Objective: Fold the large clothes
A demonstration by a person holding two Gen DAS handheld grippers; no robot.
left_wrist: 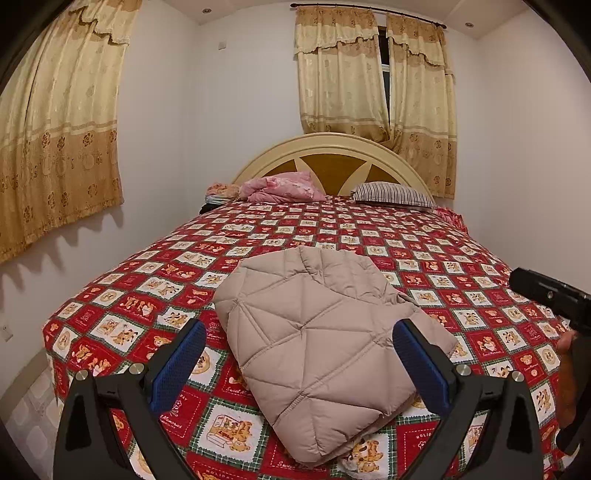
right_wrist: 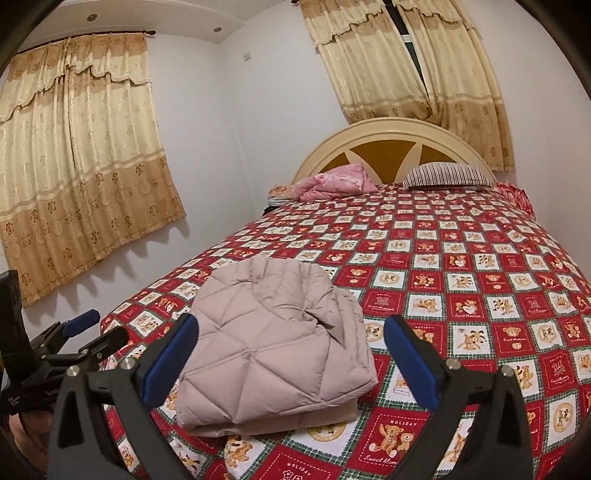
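I am facing a bed [left_wrist: 369,236] covered with a red checked teddy-bear spread, in a small room with plain white walls [left_wrist: 240,110]. At the far end stands an arched cream headboard [left_wrist: 332,147] with brown panels. Before it lie a crumpled pink blanket [left_wrist: 280,188] on the left and a striped pillow [left_wrist: 395,194] on the right. Cream and gold curtains hang behind the headboard [left_wrist: 373,85] and on the left wall [left_wrist: 62,147]. Recessed ceiling lights [left_wrist: 206,11] show above.

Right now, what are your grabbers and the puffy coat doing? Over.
Left gripper open, empty. Right gripper open, empty. Beige quilted jacket folded on bed. Nothing blocking.
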